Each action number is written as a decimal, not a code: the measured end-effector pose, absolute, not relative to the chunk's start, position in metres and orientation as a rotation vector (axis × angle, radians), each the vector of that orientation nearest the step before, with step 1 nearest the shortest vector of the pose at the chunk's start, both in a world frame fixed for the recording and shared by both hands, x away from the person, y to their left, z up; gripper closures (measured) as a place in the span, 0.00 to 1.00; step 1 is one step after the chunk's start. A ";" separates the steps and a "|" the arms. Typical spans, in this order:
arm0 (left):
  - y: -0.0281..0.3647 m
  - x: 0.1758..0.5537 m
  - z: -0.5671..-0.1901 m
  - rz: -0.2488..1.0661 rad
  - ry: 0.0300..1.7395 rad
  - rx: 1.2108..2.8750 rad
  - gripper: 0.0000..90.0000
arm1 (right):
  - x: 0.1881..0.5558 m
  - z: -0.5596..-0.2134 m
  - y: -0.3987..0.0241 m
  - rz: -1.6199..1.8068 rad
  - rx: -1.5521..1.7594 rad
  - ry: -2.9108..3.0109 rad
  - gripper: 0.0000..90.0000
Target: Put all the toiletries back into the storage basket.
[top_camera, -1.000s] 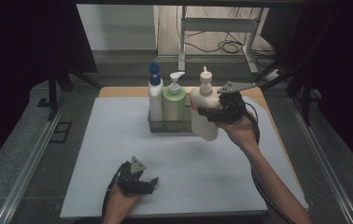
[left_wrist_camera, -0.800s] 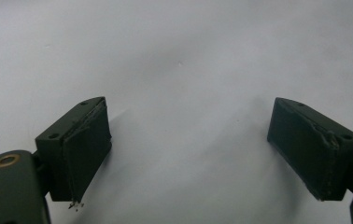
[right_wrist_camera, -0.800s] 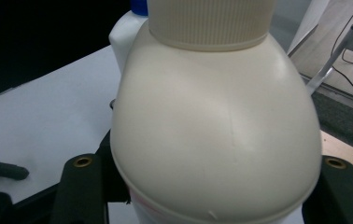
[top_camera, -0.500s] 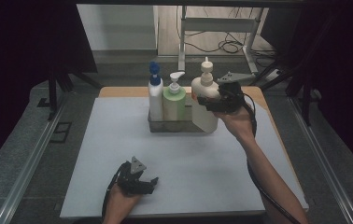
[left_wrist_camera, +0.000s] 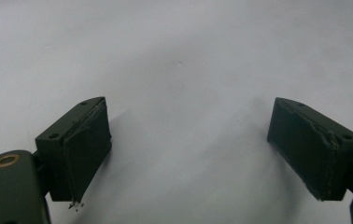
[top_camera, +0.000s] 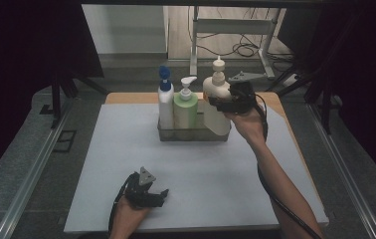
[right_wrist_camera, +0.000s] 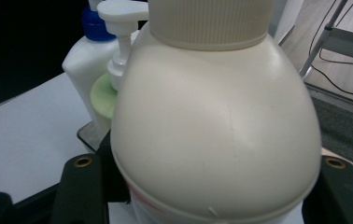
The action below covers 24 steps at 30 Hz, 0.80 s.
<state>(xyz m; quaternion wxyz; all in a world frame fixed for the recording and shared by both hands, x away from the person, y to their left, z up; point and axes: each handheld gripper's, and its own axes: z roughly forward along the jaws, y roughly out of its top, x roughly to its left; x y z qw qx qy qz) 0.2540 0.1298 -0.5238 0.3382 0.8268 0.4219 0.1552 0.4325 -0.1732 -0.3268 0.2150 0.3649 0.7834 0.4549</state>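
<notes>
cream pump bottle [top_camera: 216, 102]: clamped at its shoulder by the right gripper [top_camera: 226, 102]; now upright at the right end of the clear tray [top_camera: 192, 134], just beside the green pump bottle [top_camera: 185, 108]; a second ago held lower and in front of the tray's right end.
right gripper: jaws closed on the cream pump bottle, hand shifted back toward the tray.
white bottle with blue pump [top_camera: 165, 102]: left end of tray, unchanged.
left gripper [top_camera: 148, 195]: resting low on the white mat [top_camera: 126, 149], jaws apart on nothing, same place as before.
</notes>
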 end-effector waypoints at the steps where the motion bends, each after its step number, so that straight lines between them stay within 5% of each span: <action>1: 0.130 0.254 -0.524 0.404 1.099 2.154 0.14 | 0.434 -0.327 -0.173 1.259 1.008 2.170 0.43; 24: 0.130 0.254 -0.524 0.403 1.101 2.149 0.14 | 0.459 -0.335 -0.165 1.246 1.048 2.133 0.43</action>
